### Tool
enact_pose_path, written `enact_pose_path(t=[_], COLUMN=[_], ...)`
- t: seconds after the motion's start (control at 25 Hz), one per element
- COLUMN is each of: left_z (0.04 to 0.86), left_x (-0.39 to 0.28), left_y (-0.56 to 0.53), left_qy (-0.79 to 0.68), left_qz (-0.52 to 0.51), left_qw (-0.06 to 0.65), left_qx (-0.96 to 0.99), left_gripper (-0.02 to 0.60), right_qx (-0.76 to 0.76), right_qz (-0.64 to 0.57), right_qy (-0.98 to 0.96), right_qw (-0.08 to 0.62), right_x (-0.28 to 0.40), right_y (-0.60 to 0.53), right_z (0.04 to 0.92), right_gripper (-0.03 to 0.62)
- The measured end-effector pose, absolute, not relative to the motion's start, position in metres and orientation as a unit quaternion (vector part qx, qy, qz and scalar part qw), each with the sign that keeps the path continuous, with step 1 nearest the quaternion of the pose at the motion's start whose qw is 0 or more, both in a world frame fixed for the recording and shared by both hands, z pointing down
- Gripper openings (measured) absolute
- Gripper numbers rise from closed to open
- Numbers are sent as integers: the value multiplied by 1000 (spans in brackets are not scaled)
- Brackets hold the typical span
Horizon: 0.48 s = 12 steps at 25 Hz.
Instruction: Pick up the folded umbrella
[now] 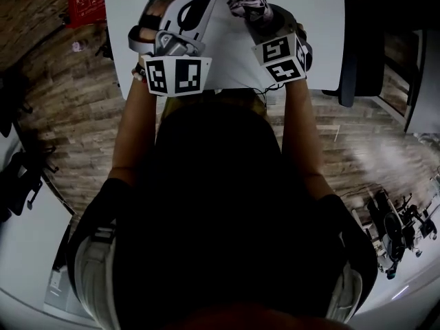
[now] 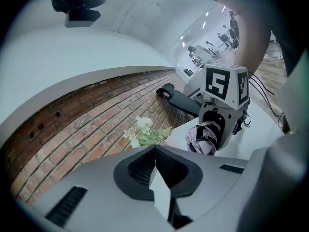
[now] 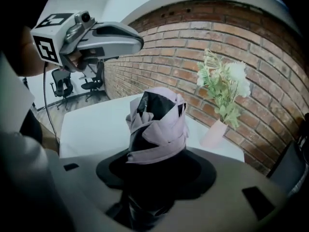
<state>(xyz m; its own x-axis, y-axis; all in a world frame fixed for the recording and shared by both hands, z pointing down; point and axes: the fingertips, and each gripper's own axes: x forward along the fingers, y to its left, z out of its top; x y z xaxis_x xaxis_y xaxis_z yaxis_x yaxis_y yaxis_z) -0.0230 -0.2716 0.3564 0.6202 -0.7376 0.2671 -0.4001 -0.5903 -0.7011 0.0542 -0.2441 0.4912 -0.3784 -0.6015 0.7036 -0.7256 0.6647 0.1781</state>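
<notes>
Student: White table point(image 1: 227, 71), red brick wall point(image 3: 231, 37) behind. Where is the folded umbrella point(image 3: 157, 124)?

Tutor: Between the jaws of the right gripper point(image 3: 155, 175), which are closed on its dark lower part. Its bundled end sticks out ahead of them and, seen from the left gripper view, appears to hang clear of the tabletop. I judge that the pick-up is essentially made.

Student: Why grip so low?

Tutor: Probably because the shaft there is firm. The top is soft lilac cloth, pleated and bound by a band, with black lining showing, and it would yield under the pads.

Student: And the left gripper point(image 2: 155, 153)?

Tutor: Its jaws are together with nothing between them. It hovers beside the right one, apparently only standing by.

Student: What lies beyond?

Tutor: A pale pink vase point(image 3: 215, 132) with white flowers and green leaves stands on the table near the wall, and office chairs point(image 3: 63, 88) stand on the wooden floor.
</notes>
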Motion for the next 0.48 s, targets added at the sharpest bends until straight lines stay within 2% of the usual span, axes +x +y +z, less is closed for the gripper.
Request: enact_pose_path(t=[0.48], left_z=[311], left_x=[-24], left_y=[-240], left_qy=[371], left_qz=[-271], left_qw=[345], left_qx=[-818], left_gripper=[12], right_qx=[426], right_qz=[10], right_qy=[-858], right_qw=[286], right_x=[53], right_y=[-236], right_z=[412], right_gripper=[239])
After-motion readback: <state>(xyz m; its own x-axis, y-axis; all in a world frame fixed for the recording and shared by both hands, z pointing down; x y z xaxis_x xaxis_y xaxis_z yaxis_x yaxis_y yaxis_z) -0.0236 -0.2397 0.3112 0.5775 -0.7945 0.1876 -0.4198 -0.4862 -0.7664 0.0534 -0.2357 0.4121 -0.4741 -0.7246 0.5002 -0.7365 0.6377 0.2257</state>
